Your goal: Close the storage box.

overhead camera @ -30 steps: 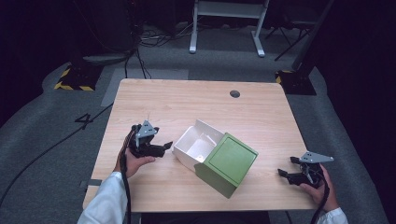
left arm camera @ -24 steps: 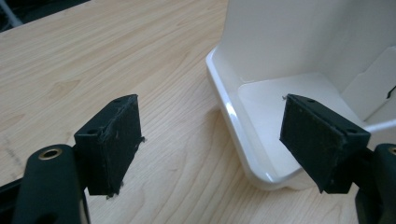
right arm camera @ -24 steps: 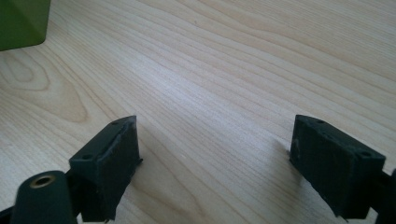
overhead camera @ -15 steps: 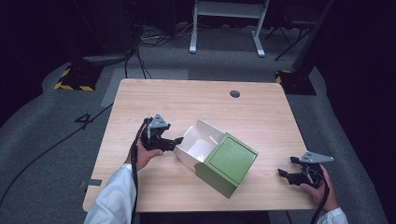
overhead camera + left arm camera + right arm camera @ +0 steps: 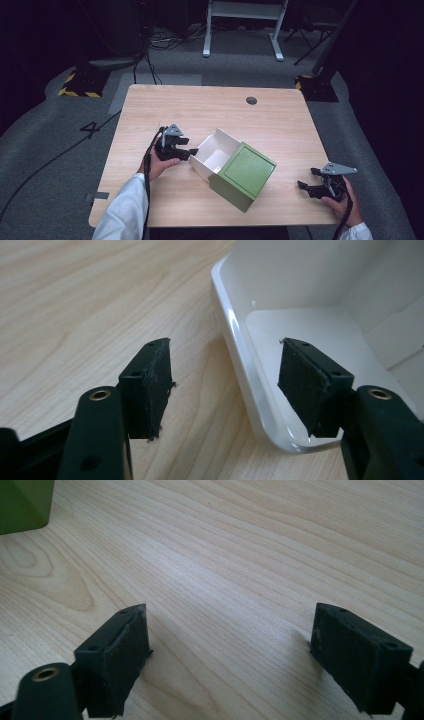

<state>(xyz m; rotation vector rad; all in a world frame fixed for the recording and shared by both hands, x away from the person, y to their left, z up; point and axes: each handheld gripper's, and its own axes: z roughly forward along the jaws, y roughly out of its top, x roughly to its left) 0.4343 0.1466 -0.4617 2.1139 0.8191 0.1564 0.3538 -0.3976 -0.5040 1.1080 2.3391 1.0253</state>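
Straddling white box (image 5: pixel 280 305) wall, left gripper (image 5: pixel 225 385) closing, untouched | right gripper (image 5: pixel 230 645) apart, bare table (image 5: pixel 240 555)

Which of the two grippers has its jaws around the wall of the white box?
The left gripper: its jaws straddle the white box wall. The right gripper stands over bare table.

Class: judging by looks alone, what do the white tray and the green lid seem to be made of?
White tray: probably glossy plastic or coated card; its rounded rim shows bright highlights. Green lid: likely matte card or paper-covered board; flat, dull faces with sharp edges.
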